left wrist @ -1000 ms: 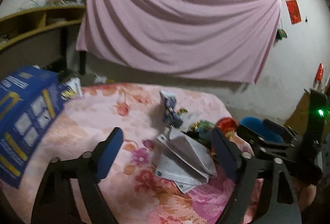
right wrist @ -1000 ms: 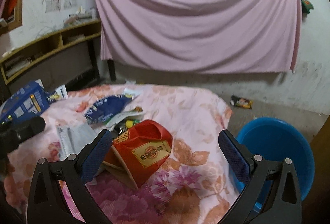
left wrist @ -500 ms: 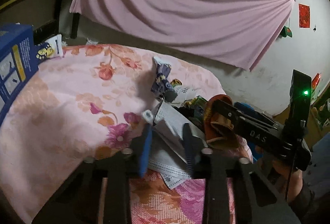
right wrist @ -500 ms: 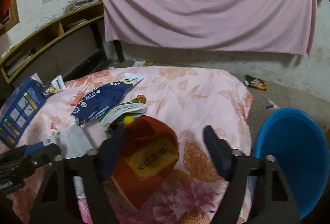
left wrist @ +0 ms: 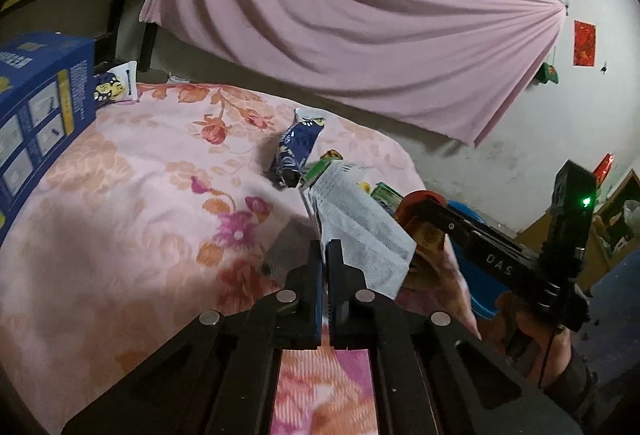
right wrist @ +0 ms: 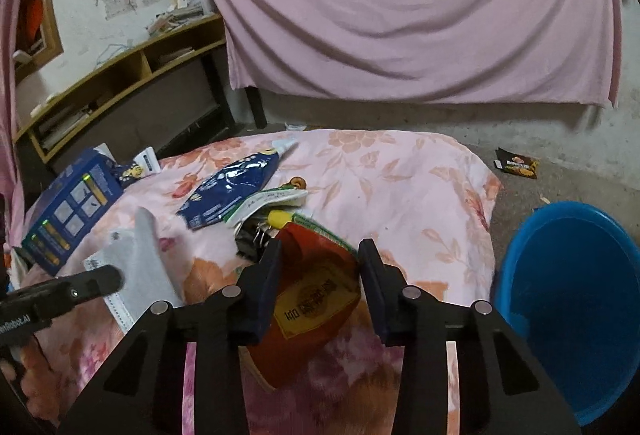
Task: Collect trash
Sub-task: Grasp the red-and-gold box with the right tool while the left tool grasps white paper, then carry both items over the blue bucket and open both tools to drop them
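Your left gripper [left wrist: 324,249] has its jaws pressed tight together on the edge of the white printed paper [left wrist: 360,231], which it holds just above the flowery pink blanket [left wrist: 132,195]. Your right gripper [right wrist: 320,259] has just been closing, and its jaws now squeeze the sides of the red packet [right wrist: 316,299], also over the blanket. More trash lies on the blanket just past the red packet: a dark blue snack bag [right wrist: 232,187] and a green and white wrapper [right wrist: 272,201]. The blue bucket [right wrist: 572,299] stands on the floor right beside the blanket. A blue box [right wrist: 68,211] sits at the blanket's other end, far from the bucket.
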